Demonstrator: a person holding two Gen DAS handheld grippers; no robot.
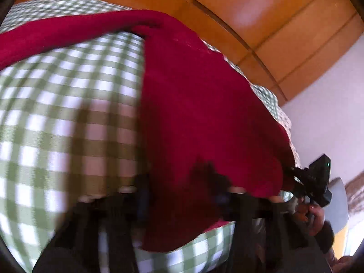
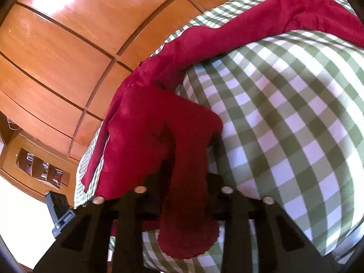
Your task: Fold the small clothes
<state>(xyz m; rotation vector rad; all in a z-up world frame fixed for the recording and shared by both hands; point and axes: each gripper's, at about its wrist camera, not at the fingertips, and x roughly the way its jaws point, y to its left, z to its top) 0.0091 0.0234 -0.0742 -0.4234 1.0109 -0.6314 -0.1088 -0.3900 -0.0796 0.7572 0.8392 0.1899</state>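
Note:
A dark red garment (image 1: 204, 95) lies spread on a bed with a green and white checked sheet (image 1: 68, 113). One long part of it stretches away to the upper left. The left wrist view is blurred. My left gripper (image 1: 184, 195) sits at the garment's near edge, shut on the red fabric, which hangs down between its fingers. My right gripper (image 1: 290, 175) holds the same edge further right, with a hand (image 1: 315, 216) behind it. In the right wrist view the right gripper (image 2: 186, 188) is shut on a bunched fold of the red garment (image 2: 159, 125), and a scalloped hem dangles below.
Orange wooden wardrobe panels (image 1: 250, 11) stand behind the bed. A white wall (image 1: 329, 102) is at the right. A wooden shelf unit (image 2: 38, 166) with small items is beyond the bed's edge, and a dark grey housing (image 2: 56, 207) shows beside that edge. Checked sheet (image 2: 284, 125) lies bare to the right.

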